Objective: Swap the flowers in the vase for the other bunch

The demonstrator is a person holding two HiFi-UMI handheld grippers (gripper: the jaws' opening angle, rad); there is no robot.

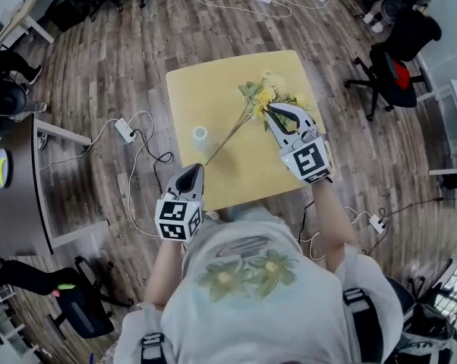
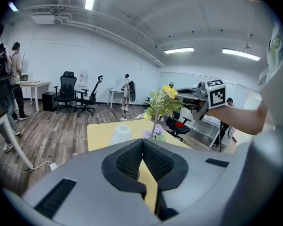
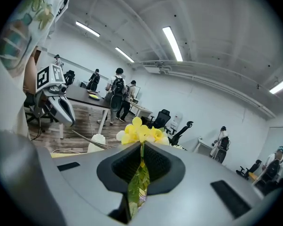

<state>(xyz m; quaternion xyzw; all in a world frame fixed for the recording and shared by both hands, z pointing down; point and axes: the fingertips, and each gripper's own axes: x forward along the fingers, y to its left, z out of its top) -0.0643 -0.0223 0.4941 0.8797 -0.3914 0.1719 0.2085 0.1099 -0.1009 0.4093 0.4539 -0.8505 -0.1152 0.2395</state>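
Observation:
My right gripper (image 1: 278, 112) (image 3: 141, 145) is shut on a bunch of yellow flowers (image 1: 263, 97) (image 3: 140, 132) and holds it tilted over the yellow table (image 1: 213, 82). The bunch's thin stems (image 1: 227, 139) slant down to the left, and their ends lie near the small white vase (image 1: 200, 135) (image 2: 121, 134) (image 3: 98, 142). The vase stands upright with nothing showing in it. A purple bunch (image 2: 153, 133) lies on the table beyond the vase. My left gripper (image 1: 192, 169) (image 2: 142, 141) hovers at the table's front edge, shut on nothing.
Power strips and cables (image 1: 126, 131) lie on the wood floor left of the table. Office chairs (image 1: 392, 67) stand at the right and a dark desk (image 1: 16, 196) at the left. Several people stand far off in the room (image 3: 118, 95).

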